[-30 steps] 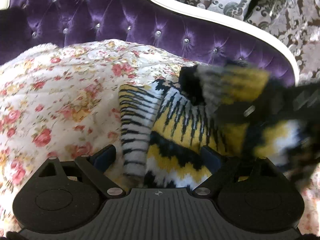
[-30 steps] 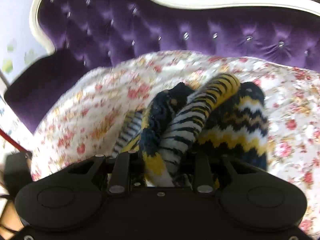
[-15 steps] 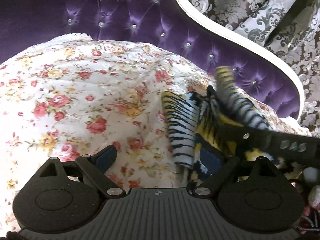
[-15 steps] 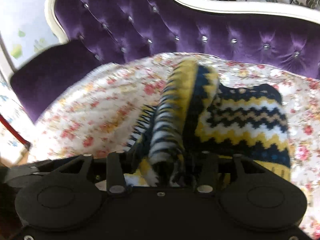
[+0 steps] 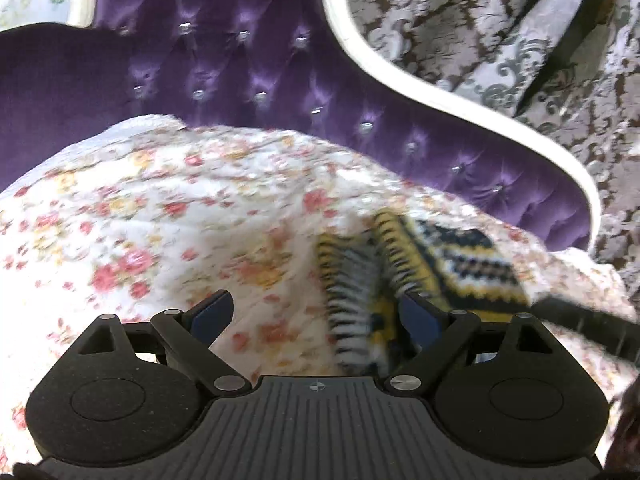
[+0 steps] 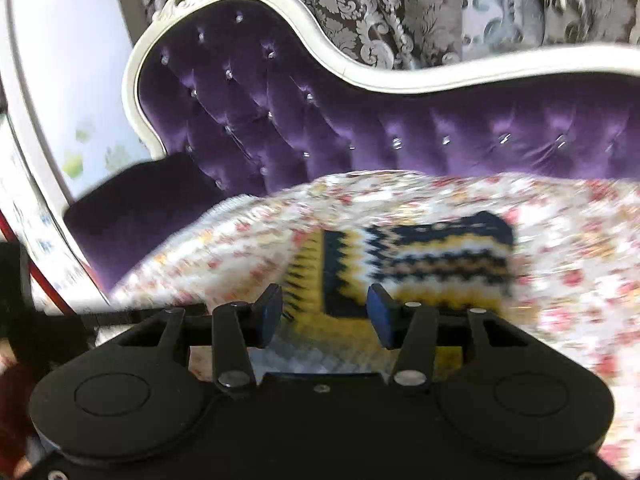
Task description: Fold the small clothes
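Lying folded on the floral quilt (image 6: 568,240), the knit sweater (image 6: 436,256) sits just ahead of the right gripper (image 6: 324,312), jaws spread empty after opening; left gripper (image 5: 320,320) wide, sweater rightward

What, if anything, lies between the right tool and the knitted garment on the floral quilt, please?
Nothing visible does. The right tool stands open directly over the near edge of the knitted garment, which lies folded on the floral quilt, with only bare quilt around it.
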`<state>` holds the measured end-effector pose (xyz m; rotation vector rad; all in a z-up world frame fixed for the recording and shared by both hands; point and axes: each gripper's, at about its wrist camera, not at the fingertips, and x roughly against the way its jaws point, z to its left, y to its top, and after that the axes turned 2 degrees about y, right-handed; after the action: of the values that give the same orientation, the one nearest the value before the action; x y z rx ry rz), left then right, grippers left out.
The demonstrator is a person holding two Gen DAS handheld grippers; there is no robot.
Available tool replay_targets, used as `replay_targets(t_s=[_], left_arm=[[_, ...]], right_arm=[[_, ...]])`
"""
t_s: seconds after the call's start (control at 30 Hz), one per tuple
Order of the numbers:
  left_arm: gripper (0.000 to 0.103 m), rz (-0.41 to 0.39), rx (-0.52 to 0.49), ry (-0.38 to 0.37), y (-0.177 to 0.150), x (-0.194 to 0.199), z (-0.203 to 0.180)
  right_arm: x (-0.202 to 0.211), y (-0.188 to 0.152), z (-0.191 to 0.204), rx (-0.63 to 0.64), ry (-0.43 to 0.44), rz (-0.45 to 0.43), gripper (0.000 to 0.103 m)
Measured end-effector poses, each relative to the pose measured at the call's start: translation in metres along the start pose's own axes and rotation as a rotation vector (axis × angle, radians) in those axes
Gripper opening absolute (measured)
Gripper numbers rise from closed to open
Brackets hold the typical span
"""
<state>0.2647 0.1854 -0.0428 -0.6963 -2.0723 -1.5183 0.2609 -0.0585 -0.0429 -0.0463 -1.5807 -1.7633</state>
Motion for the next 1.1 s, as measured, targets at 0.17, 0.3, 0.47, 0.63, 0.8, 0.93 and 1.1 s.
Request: replay_targets(t_s=[0.17, 0.3, 0.47, 0.63, 0.8, 0.93, 1.1], left_arm=[[0.091, 0.082, 0.021, -0.136, 0.011, -0.020, -0.026], [0.091, 0.150, -0.040, -0.160, 0.015, -0.044, -0.051], [0.088, 0.189, -0.100, -0.142, 0.010, -0.063, -0.063], [0.033, 0.213, -0.121, -0.122, 0.007, -0.073, -0.067], [0.019, 0.175, -0.139, -0.132, 0.009, -0.064, -0.067], [0.019, 0.107, -0.167, -0.131, 0.017, -0.044, -0.067], [0.020, 0.136, -0.174, -0.061, 0.005, -0.055, -0.054]], right_arm=[[0.014, -0.033, 0.031, 0.217, -0.023, 0.002, 0.064], [0.010, -0.059, 0.062, 0.392, -0.021, 0.003, 0.070], [-0.005, -0.083, 0.089, 0.600, -0.064, 0.004, 0.070], [-0.022, -0.086, 0.090, 0.627, -0.107, 0.017, 0.062], [-0.026, -0.078, 0.079, 0.560, -0.122, -0.002, 0.013], [-0.015, -0.070, 0.086, 0.524, -0.062, -0.049, 0.013], [-0.040, -0.075, 0.086, 0.486, -0.013, 0.043, 0.016]])
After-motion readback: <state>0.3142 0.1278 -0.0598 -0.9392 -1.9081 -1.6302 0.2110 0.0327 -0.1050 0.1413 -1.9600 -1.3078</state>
